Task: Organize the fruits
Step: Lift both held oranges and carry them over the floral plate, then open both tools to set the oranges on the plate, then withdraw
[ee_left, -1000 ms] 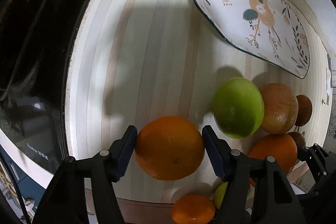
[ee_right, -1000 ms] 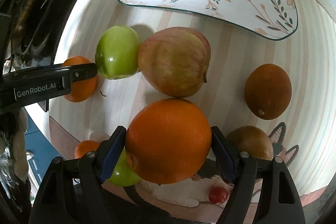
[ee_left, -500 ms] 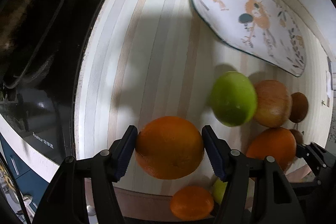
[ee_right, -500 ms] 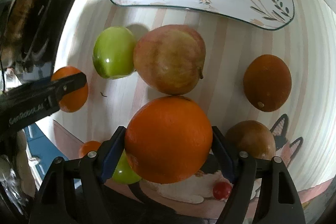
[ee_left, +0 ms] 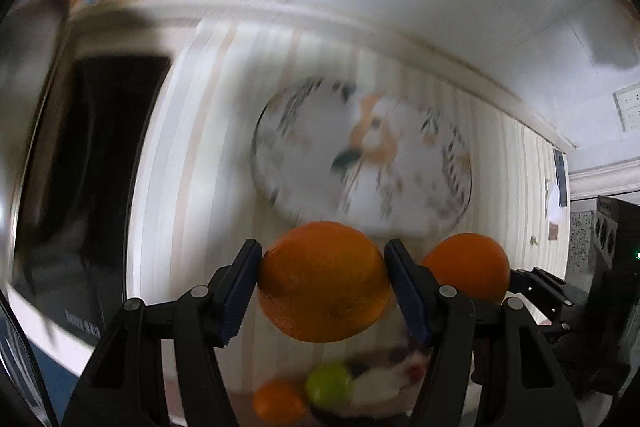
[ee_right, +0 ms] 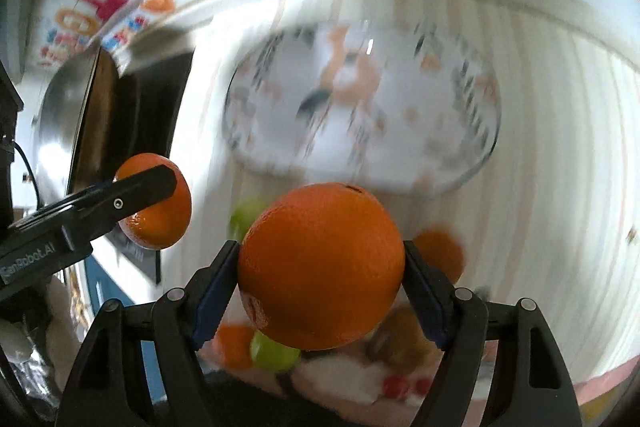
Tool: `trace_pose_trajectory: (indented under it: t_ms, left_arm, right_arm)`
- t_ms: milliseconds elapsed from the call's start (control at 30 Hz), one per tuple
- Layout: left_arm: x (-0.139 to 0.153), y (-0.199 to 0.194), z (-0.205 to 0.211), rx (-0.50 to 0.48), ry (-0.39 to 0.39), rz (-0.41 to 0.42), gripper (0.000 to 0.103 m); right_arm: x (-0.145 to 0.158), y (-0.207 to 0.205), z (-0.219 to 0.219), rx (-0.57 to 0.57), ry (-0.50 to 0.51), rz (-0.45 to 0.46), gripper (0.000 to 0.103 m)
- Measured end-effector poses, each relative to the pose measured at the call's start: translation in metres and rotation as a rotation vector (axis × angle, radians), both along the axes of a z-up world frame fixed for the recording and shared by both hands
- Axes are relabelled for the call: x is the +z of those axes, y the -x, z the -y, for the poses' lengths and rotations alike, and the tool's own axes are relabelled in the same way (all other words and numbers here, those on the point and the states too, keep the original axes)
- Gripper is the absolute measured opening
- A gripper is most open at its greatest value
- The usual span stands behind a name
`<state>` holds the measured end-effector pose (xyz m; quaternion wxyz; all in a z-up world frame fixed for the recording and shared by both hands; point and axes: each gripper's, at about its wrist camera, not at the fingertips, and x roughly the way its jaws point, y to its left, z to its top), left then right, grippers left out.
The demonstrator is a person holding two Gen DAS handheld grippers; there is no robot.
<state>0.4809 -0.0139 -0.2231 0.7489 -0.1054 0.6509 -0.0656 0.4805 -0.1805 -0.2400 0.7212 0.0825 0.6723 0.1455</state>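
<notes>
My left gripper [ee_left: 323, 285] is shut on an orange [ee_left: 323, 281] and holds it in the air above the striped table. My right gripper [ee_right: 322, 277] is shut on a second orange [ee_right: 320, 265], also lifted. Each view shows the other's orange: to the right in the left wrist view [ee_left: 466, 267], to the left in the right wrist view [ee_right: 158, 201]. The white floral plate [ee_left: 312, 183] lies blurred on the table beyond both grippers, also in the right wrist view [ee_right: 460, 147]. A green fruit [ee_left: 328, 383] and a small orange [ee_left: 278, 403] lie below.
A black stovetop [ee_left: 84, 163] sits at the table's left edge, with a metal pan [ee_right: 60, 115] on it. More fruits [ee_right: 438, 255] lie blurred on the table under the right gripper. A wall with colourful stickers [ee_right: 100, 11] is behind.
Both grippers have lifted their oranges up off the table and tilted toward the plate. The remaining fruits have dropped low in both views. The views are now motion-blurred.
</notes>
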Motion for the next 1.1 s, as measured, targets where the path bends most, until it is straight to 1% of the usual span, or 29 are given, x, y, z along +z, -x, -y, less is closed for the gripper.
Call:
trace_pose_trajectory:
  t_ms: [67, 133, 233, 333, 433, 567, 633, 767, 800, 833, 867, 900, 967, 1033, 1100]
  left_arm:
    - [-0.004, -0.025, 0.000, -0.010, -0.012, -0.004, 0.061]
    - [-0.018, -0.056, 0.006, -0.019, -0.024, -0.032, 0.061]
    - [-0.041, -0.089, 0.017, -0.035, -0.052, -0.076, 0.061]
    - [-0.060, -0.111, 0.022, -0.042, -0.076, -0.115, 0.061]
    - [-0.082, -0.126, 0.024, -0.041, -0.083, -0.165, 0.062]
    - [-0.098, -0.132, 0.025, -0.030, -0.079, -0.201, 0.061]
    - [-0.098, -0.133, 0.025, -0.028, -0.072, -0.198, 0.061]
    - [-0.088, -0.137, 0.026, -0.024, -0.082, -0.174, 0.061]
    - [-0.086, -0.137, 0.025, -0.023, -0.081, -0.169, 0.063]
    - [-0.082, -0.137, 0.025, -0.026, -0.081, -0.164, 0.070]
    - [-0.079, -0.136, 0.025, -0.032, -0.084, -0.156, 0.076]
    - [-0.075, -0.135, 0.024, -0.041, -0.093, -0.146, 0.084]
    - [-0.069, -0.131, 0.022, -0.045, -0.109, -0.134, 0.086]
    - [-0.061, -0.122, 0.018, -0.040, -0.104, -0.128, 0.086]
    - [-0.048, -0.117, 0.018, -0.037, -0.101, -0.112, 0.086]
  right_arm:
    - [0.001, -0.024, 0.002, -0.009, 0.018, 0.013, 0.080]
    - [-0.003, -0.056, 0.004, -0.009, 0.064, 0.024, 0.080]
    - [-0.018, -0.091, 0.003, -0.003, 0.122, 0.022, 0.080]
    - [-0.034, -0.117, 0.001, 0.014, 0.171, 0.007, 0.080]
    - [-0.052, -0.126, 0.002, 0.022, 0.200, -0.010, 0.080]
    - [-0.067, -0.136, 0.003, 0.017, 0.225, -0.021, 0.081]
    - [-0.068, -0.139, 0.005, 0.007, 0.215, -0.014, 0.081]
    - [-0.069, -0.145, 0.011, -0.029, 0.191, -0.034, 0.082]
    - [-0.069, -0.146, 0.013, -0.037, 0.185, -0.041, 0.082]
    - [-0.069, -0.146, 0.015, -0.050, 0.178, -0.052, 0.084]
    - [-0.067, -0.146, 0.018, -0.061, 0.179, -0.051, 0.088]
    - [-0.063, -0.145, 0.020, -0.069, 0.179, -0.040, 0.094]
    - [-0.049, -0.142, 0.025, -0.091, 0.180, -0.006, 0.094]
    - [-0.036, -0.137, 0.030, -0.102, 0.179, 0.016, 0.094]
    - [-0.024, -0.129, 0.033, -0.117, 0.183, 0.030, 0.094]
